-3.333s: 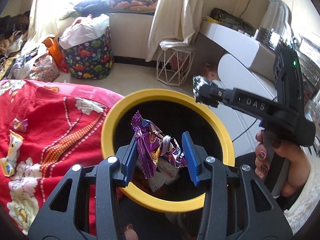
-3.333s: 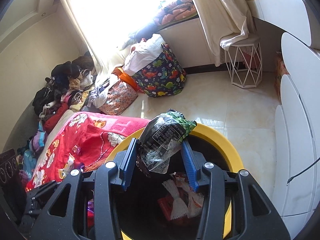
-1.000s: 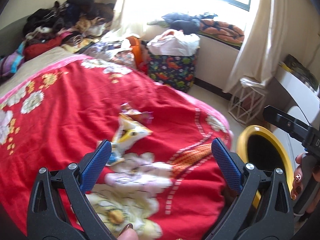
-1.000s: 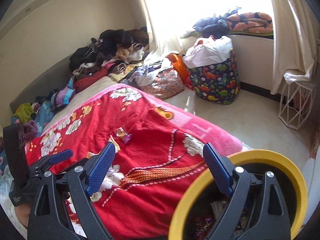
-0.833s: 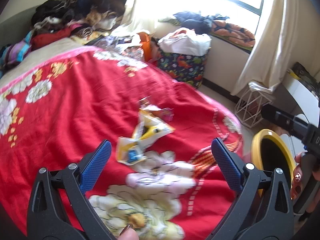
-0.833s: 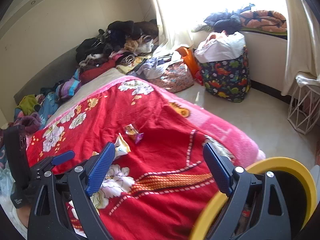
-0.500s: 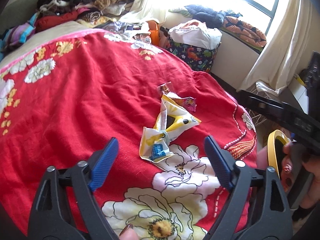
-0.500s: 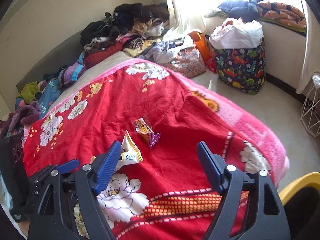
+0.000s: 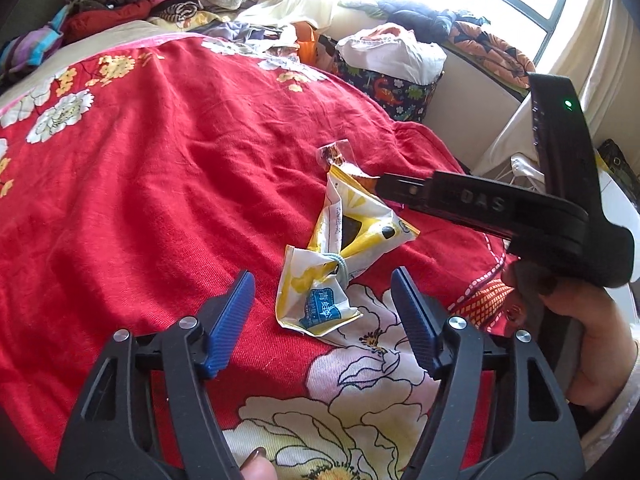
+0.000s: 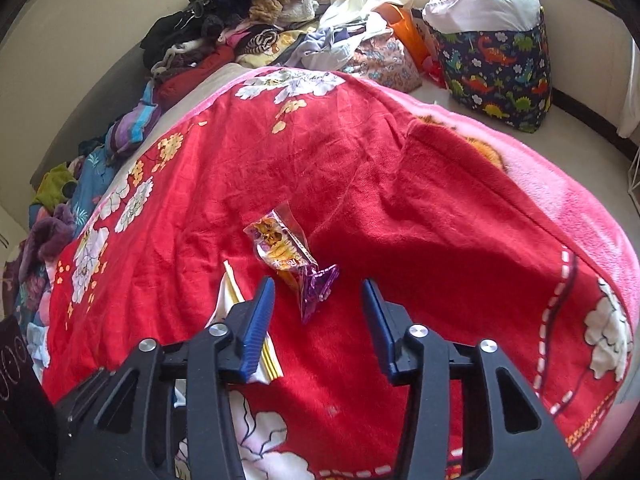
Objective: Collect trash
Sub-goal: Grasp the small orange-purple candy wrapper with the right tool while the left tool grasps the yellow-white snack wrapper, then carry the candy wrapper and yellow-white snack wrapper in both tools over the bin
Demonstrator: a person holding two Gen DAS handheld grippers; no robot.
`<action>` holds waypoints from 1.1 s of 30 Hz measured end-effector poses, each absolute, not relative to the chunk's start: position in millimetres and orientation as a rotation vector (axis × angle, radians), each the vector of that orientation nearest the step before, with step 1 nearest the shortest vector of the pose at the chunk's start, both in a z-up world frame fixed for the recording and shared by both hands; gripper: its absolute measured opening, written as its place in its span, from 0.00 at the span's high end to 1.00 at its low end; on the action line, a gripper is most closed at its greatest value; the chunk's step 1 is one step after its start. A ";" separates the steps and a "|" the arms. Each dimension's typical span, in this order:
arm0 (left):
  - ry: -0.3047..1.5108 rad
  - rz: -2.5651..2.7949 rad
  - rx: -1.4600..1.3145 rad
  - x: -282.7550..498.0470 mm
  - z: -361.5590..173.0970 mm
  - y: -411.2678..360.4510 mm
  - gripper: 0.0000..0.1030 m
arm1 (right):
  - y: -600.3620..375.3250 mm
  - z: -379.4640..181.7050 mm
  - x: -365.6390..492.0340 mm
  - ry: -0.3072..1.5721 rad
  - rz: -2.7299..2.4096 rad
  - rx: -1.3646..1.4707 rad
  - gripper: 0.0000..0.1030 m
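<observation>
A: Both grippers over the bed, fingers apart and just closing in, nothing pinched yet. Left gripper straddling the near end of the yellow bag; right gripper just short of the purple wrapper, beyond the bag.

B: Risks?

A: Likely snagging the red blanket along with the thin film, since both pieces lie flat on soft cloth. Possibly clamping only the wrapper's purple tail and losing it on the lift. Also crowding: right gripper's arm crossing directly above the bag's far end, so a bump between tools seems possible.

B: Room to move?

A: Plenty of open blanket left of the bag. Bed edge falling away to the right of the bag, floor and dinosaur basket beyond. Straight up looks clearest.
</observation>
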State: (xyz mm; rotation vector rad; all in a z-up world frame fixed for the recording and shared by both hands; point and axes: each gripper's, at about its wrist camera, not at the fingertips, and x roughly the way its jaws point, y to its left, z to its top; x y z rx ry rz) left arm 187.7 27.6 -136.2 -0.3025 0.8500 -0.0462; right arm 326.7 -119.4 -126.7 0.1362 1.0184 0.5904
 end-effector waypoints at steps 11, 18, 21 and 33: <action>0.873 -0.042 -0.268 198.2 -143.0 17.4 0.53 | -145.3 -99.2 304.0 0.921 0.605 0.161 0.85; 0.882 -0.051 -0.240 198.4 -140.6 9.7 0.74 | -181.5 -74.9 275.3 0.854 0.587 0.169 0.85; 0.875 -0.058 -0.230 196.3 -136.4 5.3 0.75 | -200.1 -65.8 260.7 0.827 0.574 0.189 0.85; 0.799 -0.138 -0.207 182.0 -102.9 -27.9 0.77 | -265.5 -46.7 217.0 0.769 0.498 0.261 0.85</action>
